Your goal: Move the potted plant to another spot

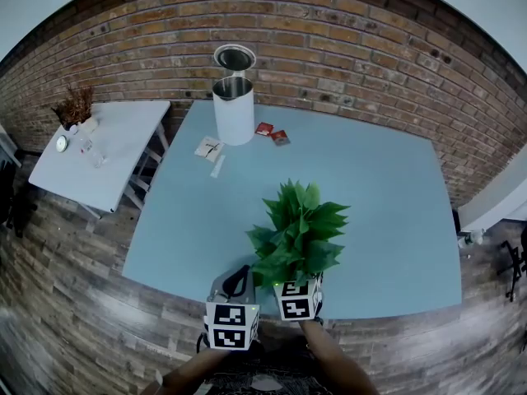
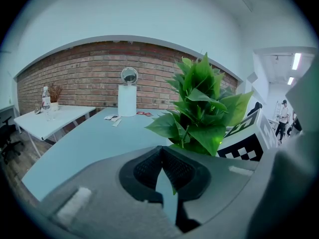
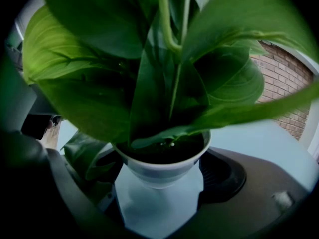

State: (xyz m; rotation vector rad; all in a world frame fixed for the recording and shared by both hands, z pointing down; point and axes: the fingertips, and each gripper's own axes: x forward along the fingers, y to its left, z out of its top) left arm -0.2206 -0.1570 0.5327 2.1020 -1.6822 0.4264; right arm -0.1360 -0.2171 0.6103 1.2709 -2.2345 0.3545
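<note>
The potted plant [image 1: 296, 233], broad green leaves in a small white pot [image 3: 162, 166], is near the front edge of the light blue table [image 1: 379, 196]. My right gripper [image 1: 299, 286] reaches in from the front. In the right gripper view its jaws sit tight against both sides of the pot, shut on it [image 3: 159, 183], with leaves hiding the left pad. My left gripper [image 1: 237, 280] hangs just left of the plant over the table's front edge. Its jaws [image 2: 161, 156] meet at the tips and hold nothing. The plant [image 2: 202, 113] rises at its right.
A white cylindrical kettle [image 1: 234, 105] with its lid up stands at the table's far side, with red packets [image 1: 272, 132] and paper cards [image 1: 210, 148] beside it. A white side table [image 1: 107, 151] with small items stands left. A brick wall [image 1: 346, 48] runs behind.
</note>
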